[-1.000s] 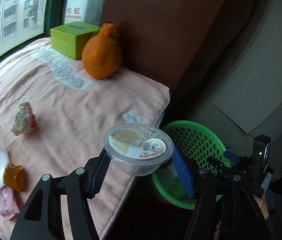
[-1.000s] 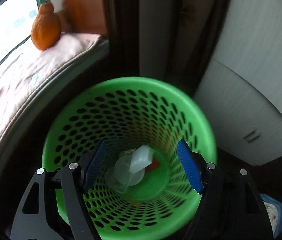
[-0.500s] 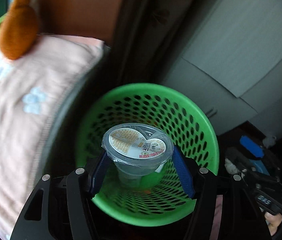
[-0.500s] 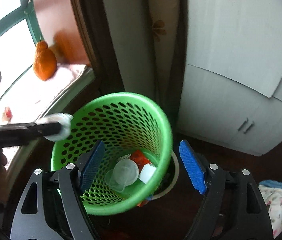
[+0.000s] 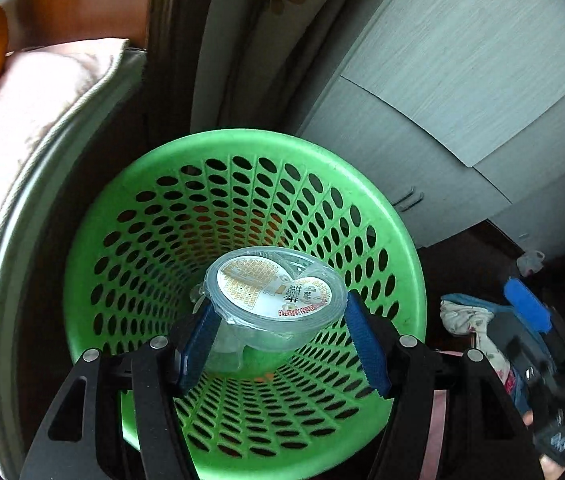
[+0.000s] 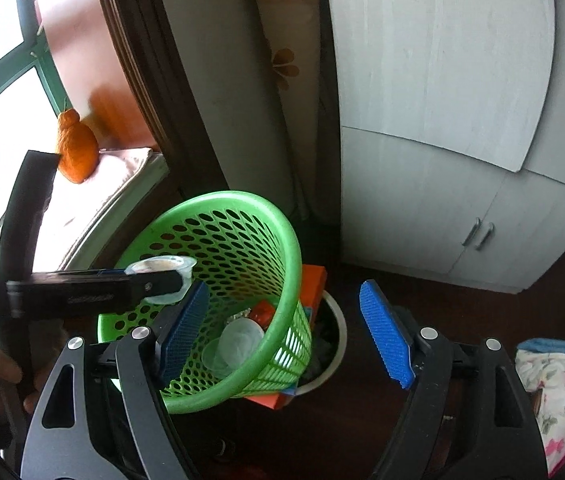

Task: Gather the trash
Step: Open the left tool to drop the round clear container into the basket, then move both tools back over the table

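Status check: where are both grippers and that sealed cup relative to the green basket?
Left gripper clamped on sealed plastic cup, held over green basket mouth. Right gripper open, empty, off to the side. Nothing blocking the drop; cups already in the bottom.

The left gripper (image 5: 282, 340), clamped on the sealed plastic cup (image 5: 278, 296), has swung off the pink blanket's edge and now hangs over the mouth of the green basket (image 5: 242, 148). The right gripper (image 6: 282, 328) has drawn back from above the basket, its empty jaws a little wider.
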`<state>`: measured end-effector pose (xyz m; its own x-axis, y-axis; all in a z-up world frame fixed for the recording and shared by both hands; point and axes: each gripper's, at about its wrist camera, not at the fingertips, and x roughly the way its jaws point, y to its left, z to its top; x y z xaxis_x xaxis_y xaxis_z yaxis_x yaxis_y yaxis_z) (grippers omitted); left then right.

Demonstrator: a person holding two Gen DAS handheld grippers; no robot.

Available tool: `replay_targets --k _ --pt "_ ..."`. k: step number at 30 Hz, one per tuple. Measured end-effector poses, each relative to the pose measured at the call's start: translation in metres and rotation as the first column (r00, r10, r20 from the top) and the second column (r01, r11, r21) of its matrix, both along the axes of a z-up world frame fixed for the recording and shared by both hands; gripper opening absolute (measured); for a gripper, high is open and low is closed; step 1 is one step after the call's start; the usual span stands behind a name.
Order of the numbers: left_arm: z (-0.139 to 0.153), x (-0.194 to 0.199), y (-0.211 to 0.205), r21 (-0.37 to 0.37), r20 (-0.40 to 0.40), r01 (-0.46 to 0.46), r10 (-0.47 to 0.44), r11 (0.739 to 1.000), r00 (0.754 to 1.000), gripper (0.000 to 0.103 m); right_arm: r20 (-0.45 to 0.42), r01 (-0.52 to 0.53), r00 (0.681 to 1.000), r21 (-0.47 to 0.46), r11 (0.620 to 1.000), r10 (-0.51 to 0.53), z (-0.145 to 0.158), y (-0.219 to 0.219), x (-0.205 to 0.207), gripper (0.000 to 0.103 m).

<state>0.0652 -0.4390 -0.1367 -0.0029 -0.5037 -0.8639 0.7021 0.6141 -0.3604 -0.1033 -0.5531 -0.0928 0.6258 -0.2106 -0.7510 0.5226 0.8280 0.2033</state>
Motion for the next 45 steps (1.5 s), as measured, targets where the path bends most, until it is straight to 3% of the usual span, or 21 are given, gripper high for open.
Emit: replay_targets --k 2,4,12,17,21,27,31,34,40,43,45 --pt "-0.002 0.004 -0.007 -0.013 -0.022 0.006 -0.006 1.0 1.0 0.062 0.004 0.005 1.0 0.004 1.0 -0.005 0.0 -0.001 -0.001 0.078" --pt "-0.003 0.006 -0.013 -0.027 -0.035 -0.001 0.0 1.0 0.999 0.08 0.007 0.009 1.0 0.008 1.0 -0.009 0.0 -0.001 -0.001 0.078" --pt "0.027 0.016 0.019 -0.126 -0.037 -0.058 0.054 0.99 0.998 0.081 0.027 -0.01 1.0 0.006 1.0 0.01 0.006 0.007 -0.002 0.078" --pt "0.061 0.021 0.075 -0.131 0.06 -0.136 0.145 0.982 0.988 0.081 0.065 -0.075 0.995 0.005 0.997 0.075 0.019 0.024 0.01 0.078" --pt "0.082 0.025 0.129 -0.12 0.144 -0.224 0.24 0.967 0.96 0.081 0.083 -0.151 0.985 -0.006 0.989 0.151 0.029 0.046 0.029 0.078" --pt "0.096 0.037 0.211 -0.105 0.207 -0.403 0.416 0.909 0.885 0.081 0.096 -0.286 0.954 0.007 0.958 0.284 0.039 0.089 0.068 0.08" --pt "0.102 0.042 0.266 -0.098 0.258 -0.509 0.516 0.855 0.817 0.081 0.099 -0.376 0.922 0.002 0.926 0.374 0.044 0.122 0.095 0.08" --pt "0.107 0.047 0.308 -0.108 0.271 -0.582 0.587 0.806 0.763 0.081 0.104 -0.436 0.895 0.003 0.9 0.433 0.047 0.147 0.114 0.08" --pt "0.11 0.07 0.385 -0.132 0.267 -0.722 0.725 0.68 0.635 0.08 0.122 -0.529 0.844 0.022 0.848 0.523 0.051 0.19 0.146 0.08" --pt "0.104 0.085 0.411 -0.119 0.272 -0.758 0.755 0.642 0.597 0.077 0.126 -0.568 0.818 0.025 0.823 0.561 0.052 0.207 0.161 0.08" --pt "0.1 0.095 0.424 -0.119 0.254 -0.767 0.766 0.631 0.591 0.077 0.128 -0.588 0.804 0.027 0.808 0.581 0.052 0.218 0.17 0.08"
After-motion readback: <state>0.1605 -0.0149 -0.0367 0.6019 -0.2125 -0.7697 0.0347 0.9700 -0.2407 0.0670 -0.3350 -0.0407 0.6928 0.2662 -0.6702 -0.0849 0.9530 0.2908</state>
